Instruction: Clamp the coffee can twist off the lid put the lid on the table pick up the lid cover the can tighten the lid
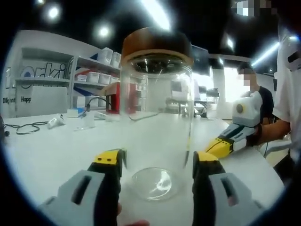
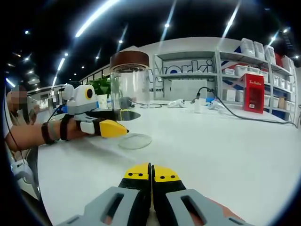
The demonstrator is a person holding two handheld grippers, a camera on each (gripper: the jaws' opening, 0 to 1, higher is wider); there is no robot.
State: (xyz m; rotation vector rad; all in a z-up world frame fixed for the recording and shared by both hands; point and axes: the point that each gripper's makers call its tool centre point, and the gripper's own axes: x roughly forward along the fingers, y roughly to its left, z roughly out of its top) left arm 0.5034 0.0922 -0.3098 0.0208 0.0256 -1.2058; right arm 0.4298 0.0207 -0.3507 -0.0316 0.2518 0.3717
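Left gripper view: the left gripper point(image 1: 157, 162) has its two yellow-tipped jaws spread on either side of the can point(image 1: 156, 122), a clear glass jar standing upright on the white table point(image 1: 56, 150); the jaws sit against or just beside the glass walls low down, and whether they press it cannot be told for sure. On top of the can, above the jaws, sits the brown lid point(image 1: 156, 44). To the right of the can, beyond the right jaw, the right gripper point(image 1: 221, 146) lies low over the table, held by a person's hand. Far off to the left are a cable point(image 1: 28, 126) and shelves point(image 1: 94, 70) with white bins. In the right gripper view, the right gripper point(image 2: 151, 176) has its jaws closed together, with nothing between them. Ahead and to the left, the left gripper point(image 2: 115, 128) reaches to the can point(image 2: 130, 89) with its lid point(image 2: 129, 60) on, the can's round glass base point(image 2: 135, 141) just ahead on the table point(image 2: 225, 150). A red box point(image 2: 253, 92) stands far right by shelves.
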